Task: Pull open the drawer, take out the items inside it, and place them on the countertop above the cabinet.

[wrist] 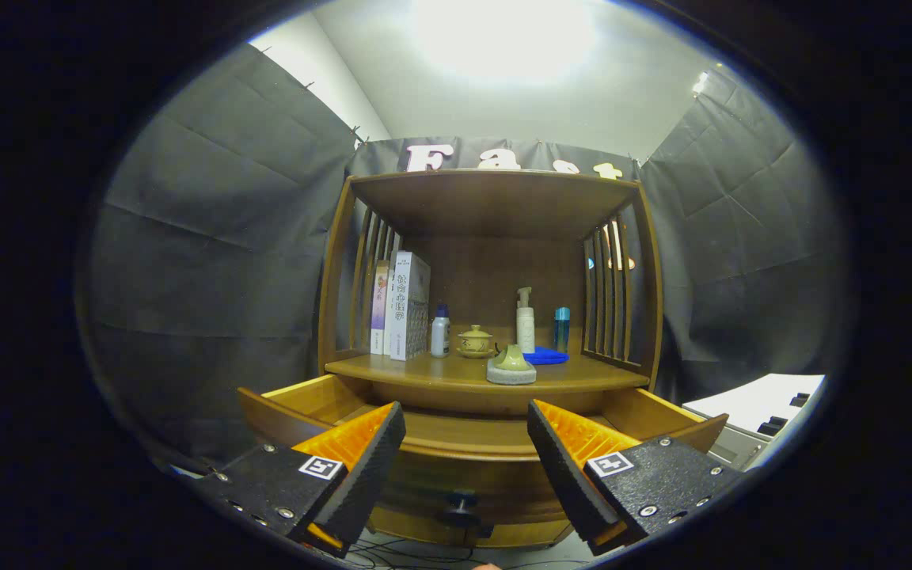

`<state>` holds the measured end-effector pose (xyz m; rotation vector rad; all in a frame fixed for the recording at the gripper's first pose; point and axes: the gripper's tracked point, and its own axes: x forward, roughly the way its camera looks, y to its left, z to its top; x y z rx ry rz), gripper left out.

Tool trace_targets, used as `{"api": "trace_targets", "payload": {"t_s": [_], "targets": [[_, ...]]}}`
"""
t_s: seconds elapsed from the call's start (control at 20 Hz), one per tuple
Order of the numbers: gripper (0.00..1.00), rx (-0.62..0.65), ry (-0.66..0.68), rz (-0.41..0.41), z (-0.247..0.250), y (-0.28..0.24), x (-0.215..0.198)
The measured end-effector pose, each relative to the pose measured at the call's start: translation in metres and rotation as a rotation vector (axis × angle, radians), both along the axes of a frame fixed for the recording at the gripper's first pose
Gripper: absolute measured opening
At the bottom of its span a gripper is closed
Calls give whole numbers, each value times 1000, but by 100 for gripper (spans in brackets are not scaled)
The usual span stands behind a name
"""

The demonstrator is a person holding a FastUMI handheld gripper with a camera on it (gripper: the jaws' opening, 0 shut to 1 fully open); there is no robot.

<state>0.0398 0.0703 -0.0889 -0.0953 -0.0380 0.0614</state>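
A wooden cabinet stands ahead with its drawer (298, 400) pulled open below the countertop (583, 372). The drawer front carries a dark knob (462, 504), which sits between and just below my fingertips. My gripper (465, 443) is open in front of the drawer, nothing between its fingers. The drawer's inside is hidden by its front and my fingers. On the countertop near its front edge a green teapot-like piece rests on a grey pad (511, 366).
On the countertop also stand books (402, 305), a small white bottle (440, 331), a yellow lidded cup (474, 341), a pump bottle (525, 321), a blue bottle (562, 328) and a blue cloth (545, 356). A white table (757, 400) is to the right.
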Motion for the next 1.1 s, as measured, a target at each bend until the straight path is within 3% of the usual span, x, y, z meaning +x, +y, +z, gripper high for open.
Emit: {"api": "trace_targets", "payload": {"t_s": [0.5, 0.9, 1.1], "targets": [[97, 9, 211, -30, -92, -12, 10], [94, 33, 190, -123, -97, -20, 28], [95, 68, 202, -106, -96, -18, 47]]}}
